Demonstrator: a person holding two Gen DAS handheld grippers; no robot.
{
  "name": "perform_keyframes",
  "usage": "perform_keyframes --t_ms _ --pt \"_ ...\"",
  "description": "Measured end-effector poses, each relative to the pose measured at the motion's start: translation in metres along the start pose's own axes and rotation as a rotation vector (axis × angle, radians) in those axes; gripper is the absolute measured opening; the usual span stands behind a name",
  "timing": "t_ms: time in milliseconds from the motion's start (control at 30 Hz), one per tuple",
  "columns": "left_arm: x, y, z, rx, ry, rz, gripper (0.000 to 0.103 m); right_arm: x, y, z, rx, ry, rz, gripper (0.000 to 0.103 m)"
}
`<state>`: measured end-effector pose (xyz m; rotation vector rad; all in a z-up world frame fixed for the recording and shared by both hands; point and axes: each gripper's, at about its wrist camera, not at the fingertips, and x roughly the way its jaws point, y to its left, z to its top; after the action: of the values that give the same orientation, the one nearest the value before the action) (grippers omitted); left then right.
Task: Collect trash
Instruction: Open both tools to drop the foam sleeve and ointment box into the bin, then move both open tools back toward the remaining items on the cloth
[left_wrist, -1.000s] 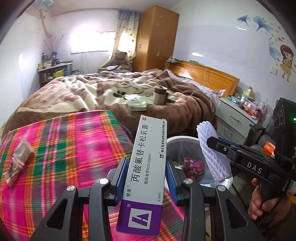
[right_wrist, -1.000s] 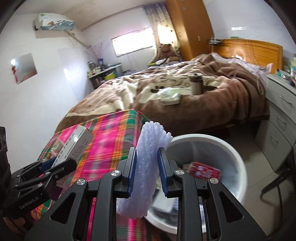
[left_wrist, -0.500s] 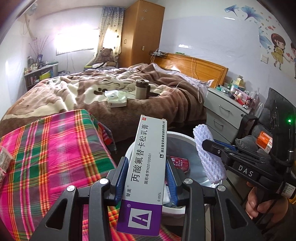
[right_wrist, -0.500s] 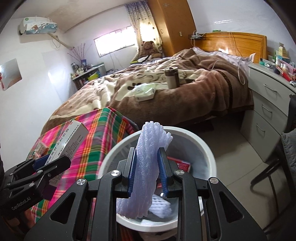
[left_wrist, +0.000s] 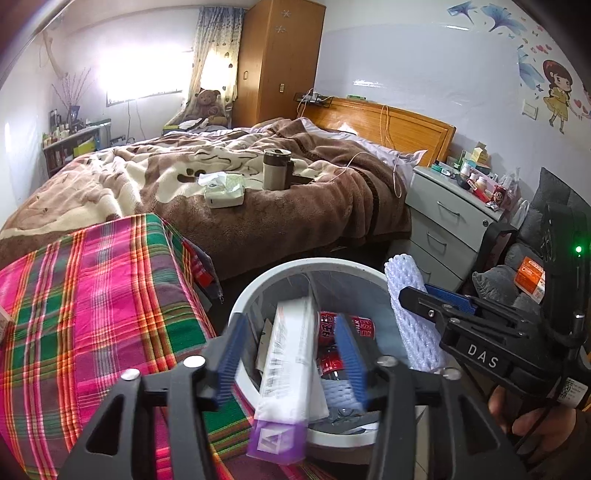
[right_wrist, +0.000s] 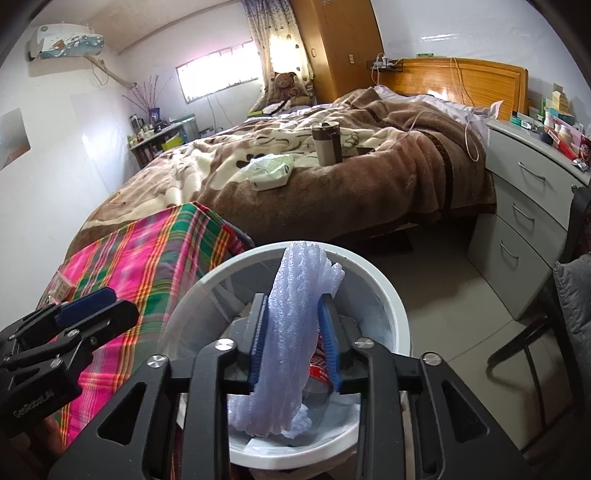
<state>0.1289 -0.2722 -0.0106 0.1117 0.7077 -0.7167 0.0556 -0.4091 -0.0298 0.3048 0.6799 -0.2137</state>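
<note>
The left hand-held gripper (left_wrist: 288, 354) hangs over the white trash bin (left_wrist: 258, 291), its jaws opening; the medicine box (left_wrist: 286, 373), a long white carton with a purple end and dark print, blurred, sits loose between the blue pads (left_wrist: 229, 354), clear of both. The right hand-held gripper (right_wrist: 293, 341) is also over the bin (right_wrist: 384, 291), jaws opening, and the foam fruit net (right_wrist: 291, 332), a pale lilac ribbed mesh sleeve, stands upright between its pads, which seem to touch it yet. Red wrappers (left_wrist: 328, 332) lie inside the bin, beside the plaid-covered table (left_wrist: 92, 314).
</note>
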Motion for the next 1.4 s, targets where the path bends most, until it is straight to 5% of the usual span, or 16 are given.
perform_keyframes --t_ms 167,800,1400 --pt "0.0 0.004 0.0 -0.008 -0.005 -0.003 0.056 0.0 -0.001 -0.001 0.004 0.004 -0.004 0.058" --pt "-0.042 0.032 -0.007 -0.039 -0.065 0.055 0.056 -0.01 0.019 0.003 -0.007 -0.026 0.019 0.058" --pt "-0.099 0.099 -0.028 -0.107 -0.13 0.201 0.056 -0.011 0.088 0.0 -0.091 -0.056 0.133 0.058"
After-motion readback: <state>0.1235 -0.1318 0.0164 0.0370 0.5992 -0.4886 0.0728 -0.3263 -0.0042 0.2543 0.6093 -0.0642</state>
